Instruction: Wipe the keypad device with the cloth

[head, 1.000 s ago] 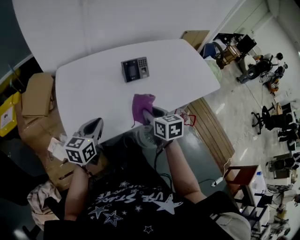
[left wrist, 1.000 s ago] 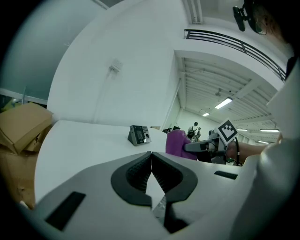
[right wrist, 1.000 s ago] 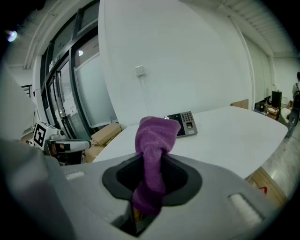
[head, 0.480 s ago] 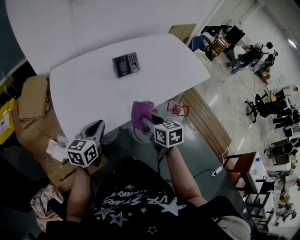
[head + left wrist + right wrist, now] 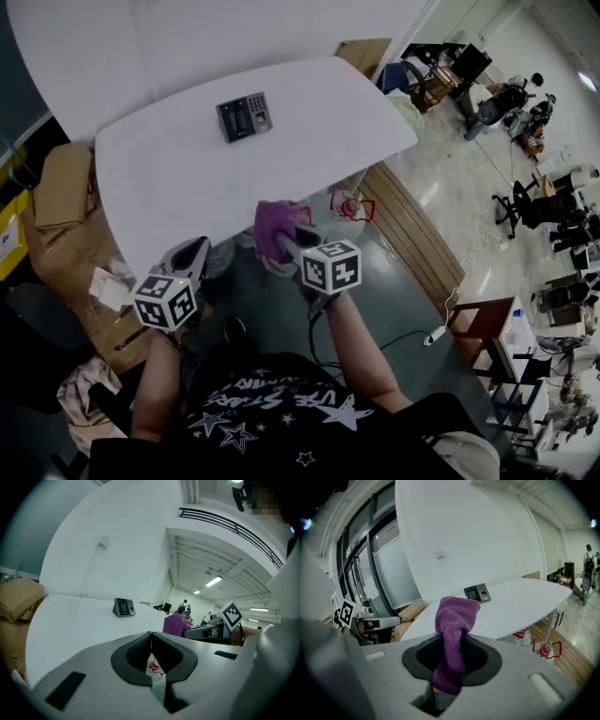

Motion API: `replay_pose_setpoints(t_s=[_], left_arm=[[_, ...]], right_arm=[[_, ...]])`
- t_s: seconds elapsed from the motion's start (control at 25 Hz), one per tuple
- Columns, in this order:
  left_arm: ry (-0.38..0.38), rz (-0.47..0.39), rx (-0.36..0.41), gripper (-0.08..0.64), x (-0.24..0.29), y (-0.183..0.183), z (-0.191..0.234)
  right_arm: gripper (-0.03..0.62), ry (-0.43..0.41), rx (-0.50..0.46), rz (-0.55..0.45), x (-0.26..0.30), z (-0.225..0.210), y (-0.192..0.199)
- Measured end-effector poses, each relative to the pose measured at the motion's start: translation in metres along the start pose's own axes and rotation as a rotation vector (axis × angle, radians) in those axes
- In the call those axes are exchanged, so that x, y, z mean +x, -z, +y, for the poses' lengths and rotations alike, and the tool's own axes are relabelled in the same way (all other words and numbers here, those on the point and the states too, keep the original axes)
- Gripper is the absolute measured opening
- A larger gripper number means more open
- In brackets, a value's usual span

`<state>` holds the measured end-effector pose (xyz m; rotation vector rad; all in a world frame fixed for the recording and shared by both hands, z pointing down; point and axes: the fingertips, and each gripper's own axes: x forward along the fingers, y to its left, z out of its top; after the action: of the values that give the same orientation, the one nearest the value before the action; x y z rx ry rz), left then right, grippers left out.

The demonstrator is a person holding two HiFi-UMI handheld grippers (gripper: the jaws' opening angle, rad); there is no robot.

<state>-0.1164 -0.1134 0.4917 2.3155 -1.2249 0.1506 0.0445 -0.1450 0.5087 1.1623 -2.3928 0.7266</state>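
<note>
**Head view:** dim, without hard shadows, corners darkened. The white desk (image 5: 187,159) is brightest, and the keypad device (image 5: 244,117) is too small for detail.

**Gripper views:** strong fisheye curvature inside black circular borders. Ceiling strip lights (image 5: 213,581) glare in the left gripper view. The cloth (image 5: 454,620) between the right jaws appears sharp, the near jaws soft.

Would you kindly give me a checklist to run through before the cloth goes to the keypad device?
1. The cloth is clamped in the right tool: ok.
2. A free end of the cloth sticks out past the jaws for wiping: ok.
3. The keypad device sits uncovered on the table: ok.
4. Nothing lies on the table between cloth and device: ok.
5. The left tool is shut, empty and off to the side: ok.
6. Device secured against sliding: cannot tell.
</note>
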Motion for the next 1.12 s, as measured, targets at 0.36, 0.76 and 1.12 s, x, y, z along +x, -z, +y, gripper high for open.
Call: replay_pose_setpoints(t_s=[0.36, 0.76, 1.12], left_arm=[[-0.006, -0.014, 0.027, 0.009, -0.028, 0.022, -0.067], [-0.021, -0.052, 0.027, 0.009, -0.074, 0.052, -0.134], [-0.055, -0.070, 0.028, 0.009, -0.115, 0.079, -0.172]], right_arm=[[0.098, -0.024, 0.001, -0.015, -0.066, 0.008, 0.032], [0.098, -0.057, -0.010, -0.006, -0.135, 0.033, 0.078], [0.098, -0.113, -0.043, 0.000, -0.174, 0.061, 0.109]])
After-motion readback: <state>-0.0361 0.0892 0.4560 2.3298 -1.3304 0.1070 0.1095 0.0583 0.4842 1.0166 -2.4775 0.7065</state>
